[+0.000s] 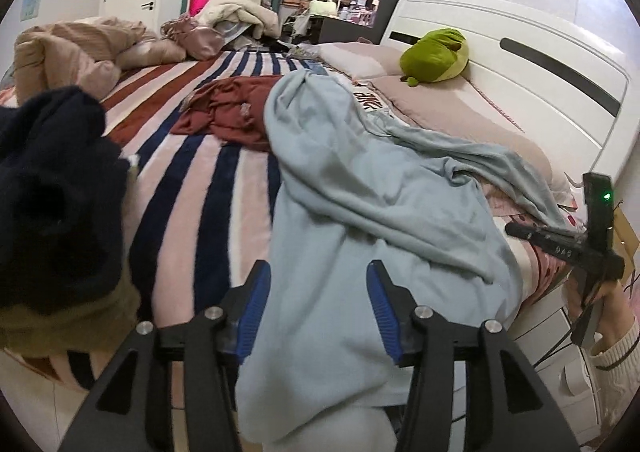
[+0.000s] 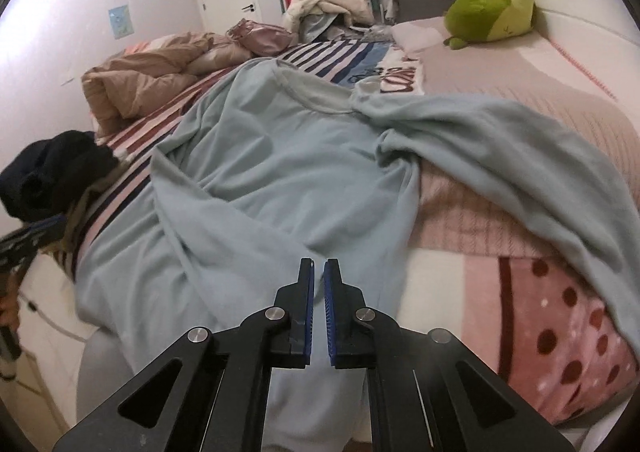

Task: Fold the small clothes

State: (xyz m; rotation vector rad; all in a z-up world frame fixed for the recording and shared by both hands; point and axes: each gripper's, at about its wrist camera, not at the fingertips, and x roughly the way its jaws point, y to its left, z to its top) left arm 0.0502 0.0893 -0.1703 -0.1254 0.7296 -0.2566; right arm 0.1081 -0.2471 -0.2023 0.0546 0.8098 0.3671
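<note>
A light blue long-sleeved top (image 1: 360, 220) lies rumpled on the striped bed, its hem hanging over the near edge; it also fills the right wrist view (image 2: 280, 180). One sleeve (image 2: 520, 156) trails to the right over the pink blanket. My left gripper (image 1: 318, 272) is open, its blue pads straddling the top's lower part just above the cloth. My right gripper (image 2: 319, 264) is nearly shut over the hem, with a thin gap between the pads and nothing seen between them. The right gripper also shows at the far right of the left wrist view (image 1: 568, 244).
A dark red garment (image 1: 232, 112) lies beyond the blue top. A dark navy and olive pile (image 1: 52, 220) sits on the bed's left edge. A green plush toy (image 1: 436, 56) rests by the white headboard (image 1: 520, 64). A crumpled beige duvet (image 1: 68, 56) lies far left.
</note>
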